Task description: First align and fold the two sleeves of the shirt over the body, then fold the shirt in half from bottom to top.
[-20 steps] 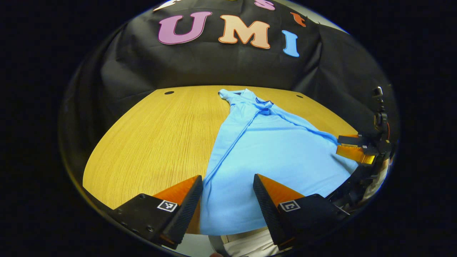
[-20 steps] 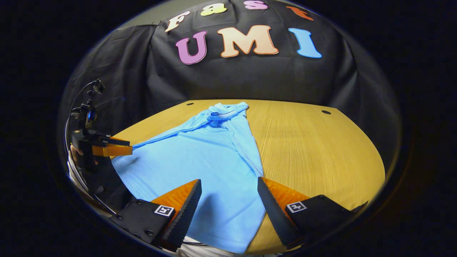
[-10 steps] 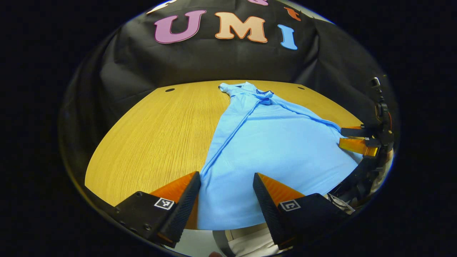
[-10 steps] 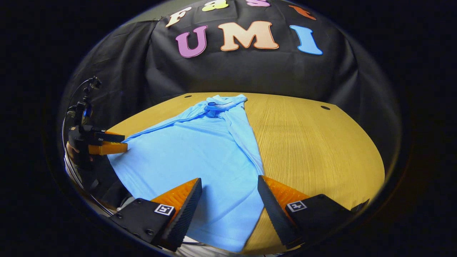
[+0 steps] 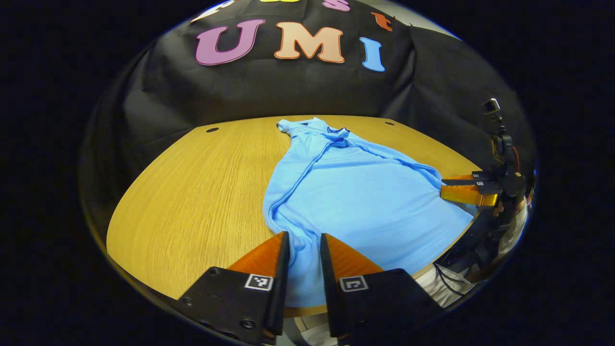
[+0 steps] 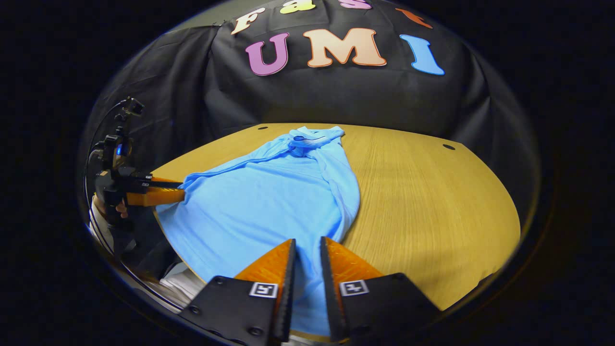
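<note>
A light blue shirt [image 5: 365, 192] lies lengthwise on the wooden table [image 5: 192, 192], collar [image 5: 338, 137] at the far end, both sleeves folded along its sides. In the left gripper view my left gripper [image 5: 303, 235] is shut on the shirt's near hem at its left corner, with cloth bunched between the fingers. My right gripper [image 5: 444, 188] pinches the hem at the far right. In the right gripper view the shirt [image 6: 269, 202] spreads left, my right gripper [image 6: 307, 240] is shut on the hem's right corner, and my left gripper [image 6: 180, 191] holds the other corner.
The black cloth wall rises behind the table. Small dark holes [image 5: 212, 129] [image 6: 449, 147] sit near the table's far corners. Bare wood [image 6: 432, 202] lies right of the shirt. A person's hand [image 6: 108, 206] and pale clothing [image 5: 447, 288] are at the near edge.
Both grippers went from open to shut on the shirt's near hem corners. The cloth beside each has bunched up into a ridge.
</note>
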{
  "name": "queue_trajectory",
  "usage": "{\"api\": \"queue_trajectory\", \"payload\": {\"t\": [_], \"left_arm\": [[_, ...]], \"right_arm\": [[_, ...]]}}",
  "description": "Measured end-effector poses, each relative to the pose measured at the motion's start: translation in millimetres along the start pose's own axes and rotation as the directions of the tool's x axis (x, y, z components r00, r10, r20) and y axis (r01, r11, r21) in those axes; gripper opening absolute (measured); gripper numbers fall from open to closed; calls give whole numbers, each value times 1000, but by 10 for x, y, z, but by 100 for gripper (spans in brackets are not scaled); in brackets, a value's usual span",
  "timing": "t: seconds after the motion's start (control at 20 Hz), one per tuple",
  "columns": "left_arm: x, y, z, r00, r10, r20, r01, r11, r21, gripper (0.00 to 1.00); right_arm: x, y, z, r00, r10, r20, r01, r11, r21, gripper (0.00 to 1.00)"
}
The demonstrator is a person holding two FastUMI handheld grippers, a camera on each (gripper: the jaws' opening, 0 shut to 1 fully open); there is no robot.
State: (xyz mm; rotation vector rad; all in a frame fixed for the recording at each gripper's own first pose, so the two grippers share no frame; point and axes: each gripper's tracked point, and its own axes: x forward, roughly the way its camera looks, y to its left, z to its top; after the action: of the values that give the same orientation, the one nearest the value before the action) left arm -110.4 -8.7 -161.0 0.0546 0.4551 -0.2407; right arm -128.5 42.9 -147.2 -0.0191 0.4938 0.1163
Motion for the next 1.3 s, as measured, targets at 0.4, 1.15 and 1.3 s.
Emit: {"api": "queue_trajectory", "payload": {"t": [0.4, 1.15, 1.3], "left_arm": [[16, -41, 12, 999, -23, 32, 24, 999, -23, 5], [127, 110, 709, 983, -6, 183, 15, 999, -52, 0], [199, 159, 969, 974, -4, 226, 20, 997, -68, 0]], "right_arm": [[10, 49, 20, 1000, 21, 11, -21, 1000, 5, 5], [223, -103, 690, 996, -13, 93, 10, 1000, 23, 3], [304, -158, 940, 993, -23, 114, 20, 999, 32, 3]]}}
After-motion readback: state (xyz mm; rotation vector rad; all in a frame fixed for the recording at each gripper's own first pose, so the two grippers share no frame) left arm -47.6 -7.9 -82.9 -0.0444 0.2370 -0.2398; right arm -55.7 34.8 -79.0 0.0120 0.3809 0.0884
